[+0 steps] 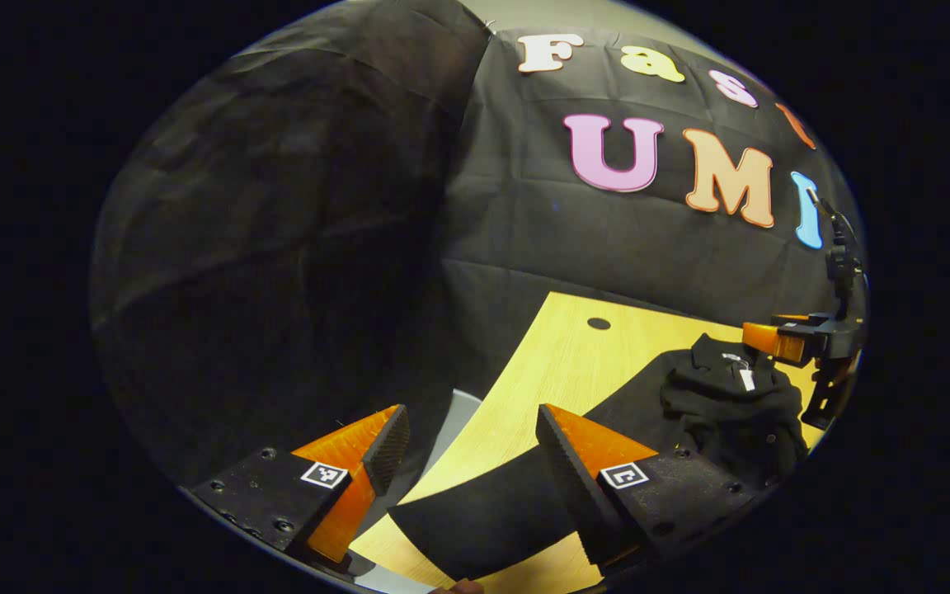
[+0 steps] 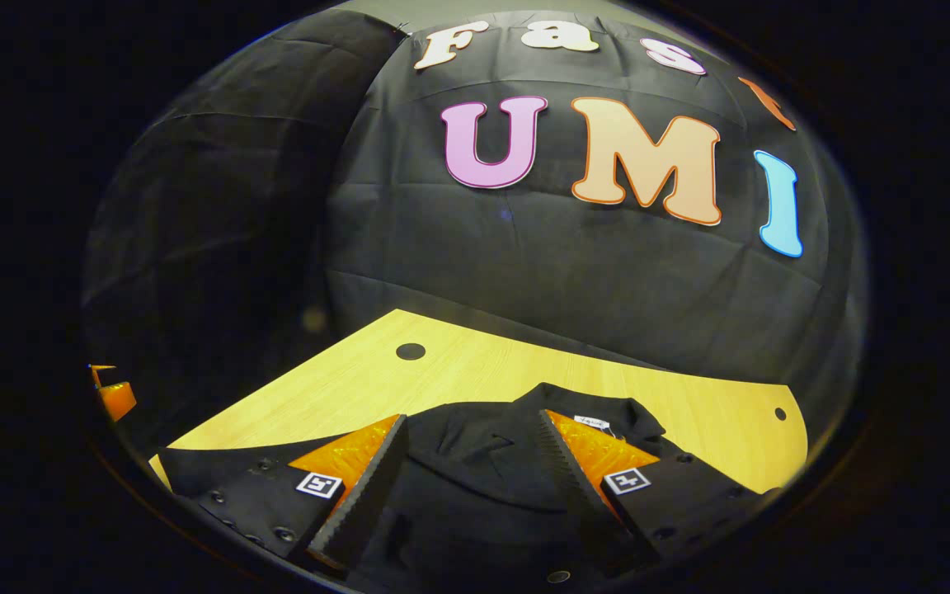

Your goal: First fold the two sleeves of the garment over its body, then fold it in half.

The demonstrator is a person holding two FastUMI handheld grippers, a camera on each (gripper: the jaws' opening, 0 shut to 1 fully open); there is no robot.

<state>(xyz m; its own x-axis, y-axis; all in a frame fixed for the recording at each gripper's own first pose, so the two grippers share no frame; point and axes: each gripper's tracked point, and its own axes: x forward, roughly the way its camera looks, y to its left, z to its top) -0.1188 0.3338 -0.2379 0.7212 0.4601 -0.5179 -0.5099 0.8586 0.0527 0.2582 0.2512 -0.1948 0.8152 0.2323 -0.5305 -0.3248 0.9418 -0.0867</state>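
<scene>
Folding of the first sleeve is judged pending: the black garment (image 2: 475, 462) lies rumpled on the bench (image 2: 475, 371). Left hand-held gripper (image 1: 471, 450) and right hand-held gripper (image 2: 471, 462) are both held agape, nothing grasped. A sleeve edge must be pinched next.

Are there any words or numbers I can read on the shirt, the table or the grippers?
White tag at the collar of the black shirt: too small and blurred to read.
Square black-and-white markers on the left gripper and the right gripper: patterns, not words.
Wooden table: no writing.

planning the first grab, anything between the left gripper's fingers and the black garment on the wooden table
Nothing: in the left gripper view the left gripper hangs open directly over the black garment's sleeve.
</scene>
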